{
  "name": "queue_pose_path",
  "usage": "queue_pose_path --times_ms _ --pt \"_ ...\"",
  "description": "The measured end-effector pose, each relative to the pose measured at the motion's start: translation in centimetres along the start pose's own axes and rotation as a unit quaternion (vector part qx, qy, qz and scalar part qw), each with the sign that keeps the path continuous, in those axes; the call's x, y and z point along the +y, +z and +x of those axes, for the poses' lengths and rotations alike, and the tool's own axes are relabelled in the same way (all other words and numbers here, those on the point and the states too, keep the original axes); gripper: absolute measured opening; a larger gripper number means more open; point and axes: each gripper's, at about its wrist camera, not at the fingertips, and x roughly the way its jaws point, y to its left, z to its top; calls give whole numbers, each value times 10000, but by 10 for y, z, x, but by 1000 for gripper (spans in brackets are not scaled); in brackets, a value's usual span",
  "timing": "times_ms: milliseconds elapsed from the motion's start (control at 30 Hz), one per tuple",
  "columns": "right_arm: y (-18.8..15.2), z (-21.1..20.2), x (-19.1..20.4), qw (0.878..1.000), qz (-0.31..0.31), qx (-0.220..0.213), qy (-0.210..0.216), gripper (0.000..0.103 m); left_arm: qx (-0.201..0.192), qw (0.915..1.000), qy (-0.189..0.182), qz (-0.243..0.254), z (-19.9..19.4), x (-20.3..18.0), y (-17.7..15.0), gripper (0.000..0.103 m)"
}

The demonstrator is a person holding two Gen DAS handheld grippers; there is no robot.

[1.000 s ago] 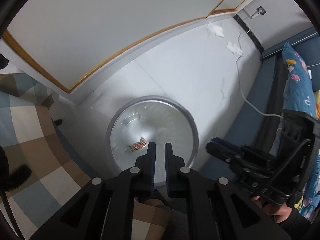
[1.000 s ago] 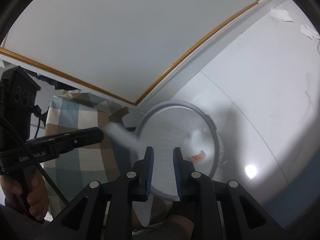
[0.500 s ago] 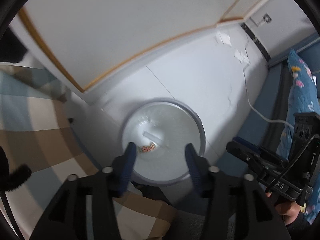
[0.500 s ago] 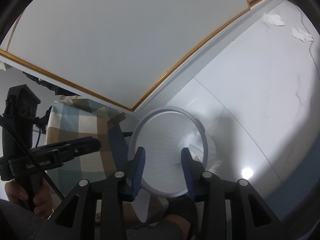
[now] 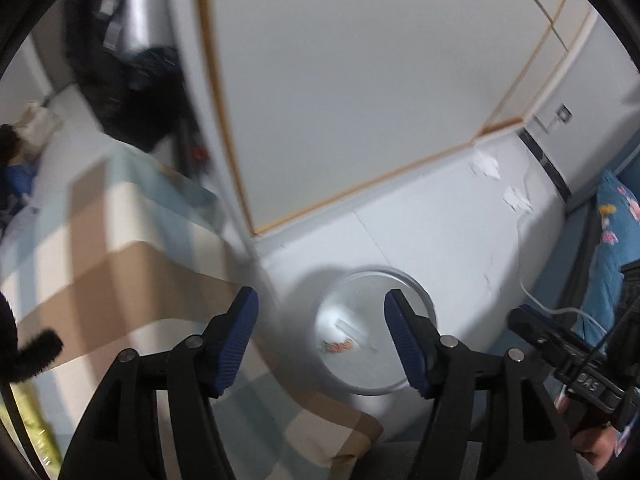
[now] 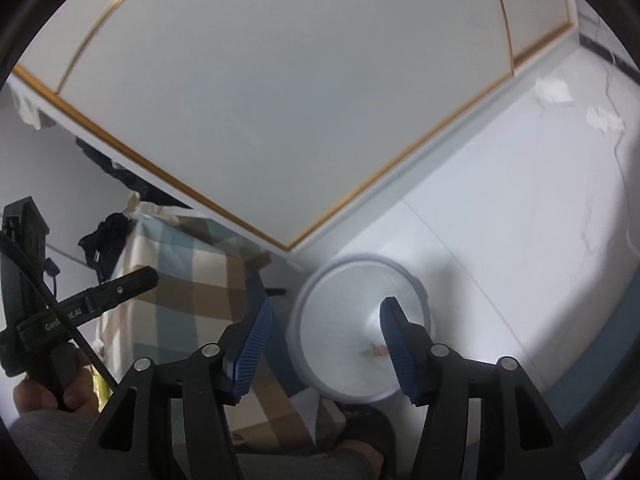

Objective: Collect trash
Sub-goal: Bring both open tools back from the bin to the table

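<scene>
White trash bin (image 5: 374,336) sits on the floor beyond both grippers' fingers, an orange wrapper (image 5: 338,346) inside. Left gripper (image 5: 320,340) and right gripper (image 6: 326,350) are opening, empty, apparently just unloaded.

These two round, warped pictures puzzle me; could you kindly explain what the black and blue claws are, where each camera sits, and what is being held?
Each picture comes from a fisheye camera mounted on a hand-held gripper, looking along its two blue-padded fingers. One shows the left gripper, the other the right gripper; a person holds one in each hand. Both hang above a white bin on the pale floor, beside a checked cloth. Both sets of jaws are opening with nothing between them. A small orange wrapper lies inside the bin, and white paper scraps remain farther off on the floor.
</scene>
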Motion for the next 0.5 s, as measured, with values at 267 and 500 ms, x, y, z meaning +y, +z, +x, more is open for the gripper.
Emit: queue_pose_path --times_ms 267,500 --pt "12 -49 59 9962 -585 -643 -9 65 -974 9942 352 -300 -67 32 -11 78" --pt "12 -102 122 9836 -1220 -1329 15 71 -1682 9825 571 -567 -119 69 -24 84"
